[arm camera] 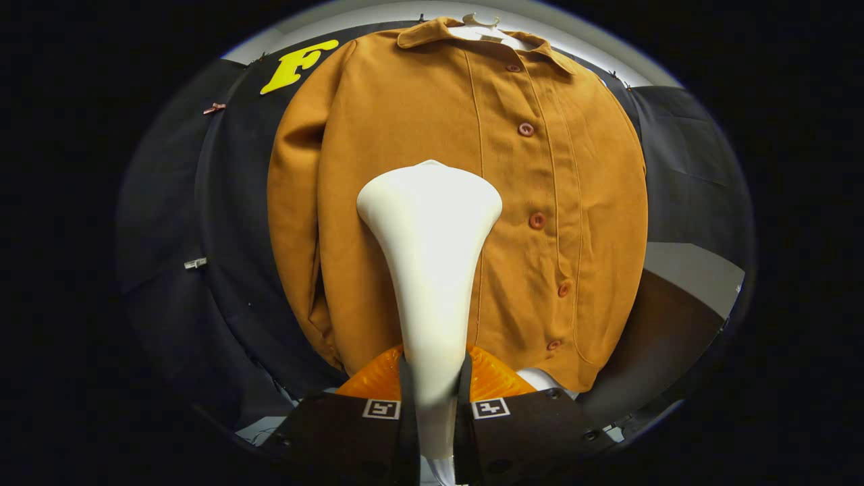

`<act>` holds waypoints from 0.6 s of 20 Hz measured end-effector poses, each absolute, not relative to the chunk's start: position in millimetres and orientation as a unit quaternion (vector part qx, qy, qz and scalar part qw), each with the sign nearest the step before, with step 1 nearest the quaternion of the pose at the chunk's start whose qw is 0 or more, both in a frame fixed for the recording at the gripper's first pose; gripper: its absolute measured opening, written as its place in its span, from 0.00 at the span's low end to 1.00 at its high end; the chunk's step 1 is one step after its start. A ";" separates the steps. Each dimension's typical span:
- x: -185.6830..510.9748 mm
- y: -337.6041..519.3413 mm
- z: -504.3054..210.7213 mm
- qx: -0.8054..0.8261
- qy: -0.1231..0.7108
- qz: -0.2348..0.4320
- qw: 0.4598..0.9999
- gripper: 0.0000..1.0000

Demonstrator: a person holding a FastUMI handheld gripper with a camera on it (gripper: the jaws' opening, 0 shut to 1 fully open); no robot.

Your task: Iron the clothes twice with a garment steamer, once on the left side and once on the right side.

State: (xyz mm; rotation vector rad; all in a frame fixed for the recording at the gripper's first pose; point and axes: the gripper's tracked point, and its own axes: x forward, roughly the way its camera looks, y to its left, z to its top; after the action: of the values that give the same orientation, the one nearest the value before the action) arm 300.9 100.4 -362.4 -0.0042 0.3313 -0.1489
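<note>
**Steamer raised to the jacket's front**

My claw (433, 398) is clamped on the neck of the white garment steamer (430, 229), one finger pressed to each side of it. I hold it upright, its broad head standing well above my fingers and aimed at the brown jacket (540, 175). The jacket hangs on a hanger (480, 21) against the booth's dark wall, buttoned up; the steamer head sits beside the button row, over the chest.

No readable text, only square coded markers on the gripper (433, 391), clamped around the steamer (432, 270).
</note>
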 end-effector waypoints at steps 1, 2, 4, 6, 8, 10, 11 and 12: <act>298.3 99.3 -370.5 -0.002 0.170 -0.074 0.983 0.23; 295.4 97.9 -376.9 -0.003 0.176 -0.075 0.982 0.23; 288.9 96.4 -390.7 0.000 0.190 -0.075 0.979 0.23; 277.6 95.2 -393.6 0.005 0.193 -0.073 0.979 0.23; 270.4 93.2 -384.3 0.013 0.187 -0.069 0.980 0.23; 256.8 89.8 -359.7 0.015 0.168 -0.069 0.983 0.23; 247.7 88.6 -343.7 0.011 0.156 -0.067 0.985 0.23; 237.5 87.7 -328.3 0.010 0.147 -0.066 0.987 0.23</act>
State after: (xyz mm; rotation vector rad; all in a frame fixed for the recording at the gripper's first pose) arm 237.5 87.7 -328.3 0.0208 0.2943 -0.1332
